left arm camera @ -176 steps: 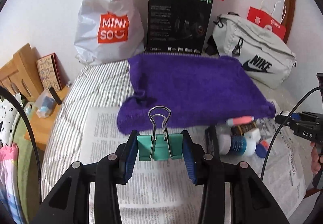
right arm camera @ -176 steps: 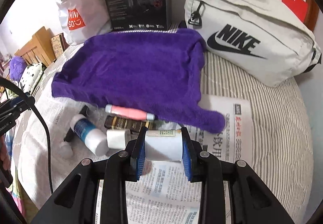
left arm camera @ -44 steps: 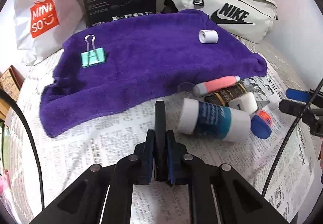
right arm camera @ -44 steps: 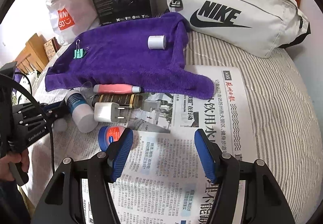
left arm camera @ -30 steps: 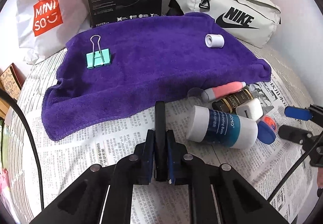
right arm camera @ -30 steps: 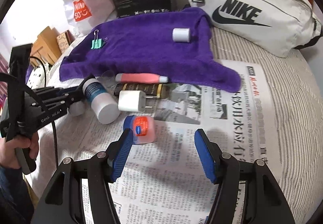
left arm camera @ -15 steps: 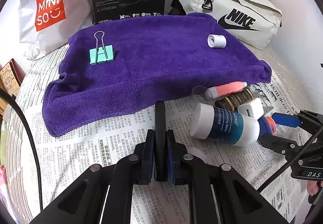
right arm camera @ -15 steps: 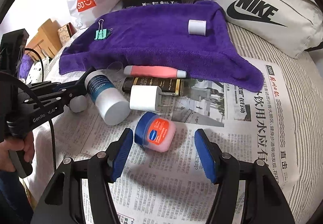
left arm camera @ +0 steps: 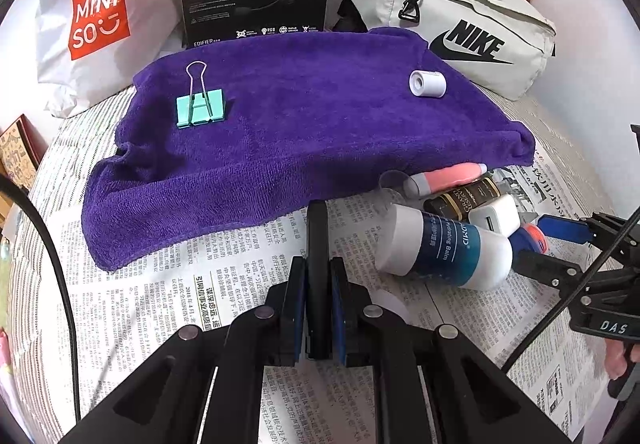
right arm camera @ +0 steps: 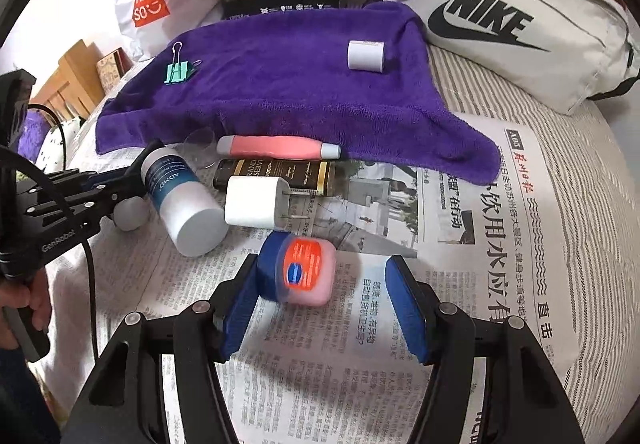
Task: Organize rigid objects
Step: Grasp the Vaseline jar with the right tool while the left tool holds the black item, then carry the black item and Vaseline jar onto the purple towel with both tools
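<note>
Left wrist view: left gripper [left arm camera: 318, 276] pinching a thin black flat object [left arm camera: 317, 236], long axis running straight ahead toward the purple towel [left arm camera: 304, 116]. On the towel, teal binder clip [left arm camera: 201, 109] lying flat, wire handles pointing away; small white roll [left arm camera: 427, 83] on its side.

Right wrist view: right gripper [right arm camera: 320, 304] spread wide around the small pink jar with blue lid [right arm camera: 298, 267], tipped on its side, lid toward the left finger, on the newspaper [right arm camera: 360, 364]. Just beyond, white charger plug [right arm camera: 256, 202], prongs pointing right.
</note>
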A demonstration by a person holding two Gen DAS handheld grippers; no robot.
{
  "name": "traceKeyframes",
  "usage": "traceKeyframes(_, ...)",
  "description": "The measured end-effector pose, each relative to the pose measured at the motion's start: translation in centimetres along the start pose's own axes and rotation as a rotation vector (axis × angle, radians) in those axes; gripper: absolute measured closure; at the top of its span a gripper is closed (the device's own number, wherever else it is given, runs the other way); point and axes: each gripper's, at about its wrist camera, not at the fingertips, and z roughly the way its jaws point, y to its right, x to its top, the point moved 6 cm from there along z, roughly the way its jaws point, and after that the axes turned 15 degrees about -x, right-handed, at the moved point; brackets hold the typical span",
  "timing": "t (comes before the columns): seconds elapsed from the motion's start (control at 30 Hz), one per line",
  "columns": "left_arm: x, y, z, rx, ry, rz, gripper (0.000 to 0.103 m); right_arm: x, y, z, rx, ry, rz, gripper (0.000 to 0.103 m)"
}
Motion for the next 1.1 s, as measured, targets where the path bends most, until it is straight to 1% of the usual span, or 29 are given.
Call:
traceKeyframes(0.03,0.0,0.0,0.0,-0.001,0.0,0.0,0.091,0.0,-0.1,0.0,-0.006,0.009,-0.003,0.041)
traceKeyframes(0.07,0.0,0.0,0.0,-0.002,0.002,-0.005,0.091,0.0,-0.1,0.0,-0.013,0.016,-0.004,0.044)
traceKeyframes(0.1,0.0,-0.1,0.0,-0.005,0.003,-0.009,0.091,0.0,-0.1,-0.1,-0.015,0.021,-0.006,0.051)
traceKeyframes(0.13,0.0,-0.1,-0.1,-0.007,0.003,-0.01,0.091,-0.1,0.0,-0.2,-0.01,0.022,-0.009,0.055)
traceKeyframes(0.17,0.0,-0.1,-0.1,-0.005,0.0,-0.006,0.091,-0.2,0.2,-0.3,-0.004,0.019,-0.009,0.064)
traceKeyframes(0.2,-0.1,-0.1,-0.2,-0.001,-0.001,-0.006,0.091,-0.2,0.4,-0.4,0.005,0.012,-0.004,0.067)
traceKeyframes(0.33,-0.1,-0.2,-0.2,0.007,0.0,-0.01,0.091,-0.5,1.3,-0.3,0.019,-0.002,0.022,0.067)
traceKeyframes(0.47,0.0,-0.1,-0.1,0.017,0.005,-0.007,0.091,-0.4,1.0,-0.2,0.003,0.021,0.005,0.067)
traceKeyframes(0.53,0.1,-0.3,-0.1,0.01,0.015,-0.023,0.091,-0.4,0.9,-0.1,0.001,0.017,-0.013,0.067)
traceKeyframes(0.57,0.1,-0.4,-0.2,0.0,0.015,-0.029,0.091,-0.3,1.0,-0.1,0.012,0.014,-0.008,0.067)
traceKeyframes(0.6,0.1,-0.5,-0.3,0.001,0.015,-0.03,0.091,-0.2,1.2,-0.1,0.039,0.005,0.012,0.067)
traceKeyframes(0.67,0.0,-0.7,-0.7,0.008,0.02,-0.03,0.091,-0.2,1.6,-0.2,0.057,-0.005,0.024,0.067)
traceKeyframes(0.8,0.2,-1.1,-1.8,-0.013,0.034,-0.041,0.091,0.0,2.0,-0.5,0.021,-0.002,0.013,0.067)
traceKeyframes(0.97,0.6,-1.4,-2.9,-0.006,0.038,-0.044,0.091,0.2,2.0,-1.3,0.024,0.004,0.001,0.067)
traceKeyframes(1.1,0.7,-1.5,-3.5,-0.012,0.045,-0.054,0.091,0.8,2.3,-1.8,0.042,0.011,0.015,0.067)
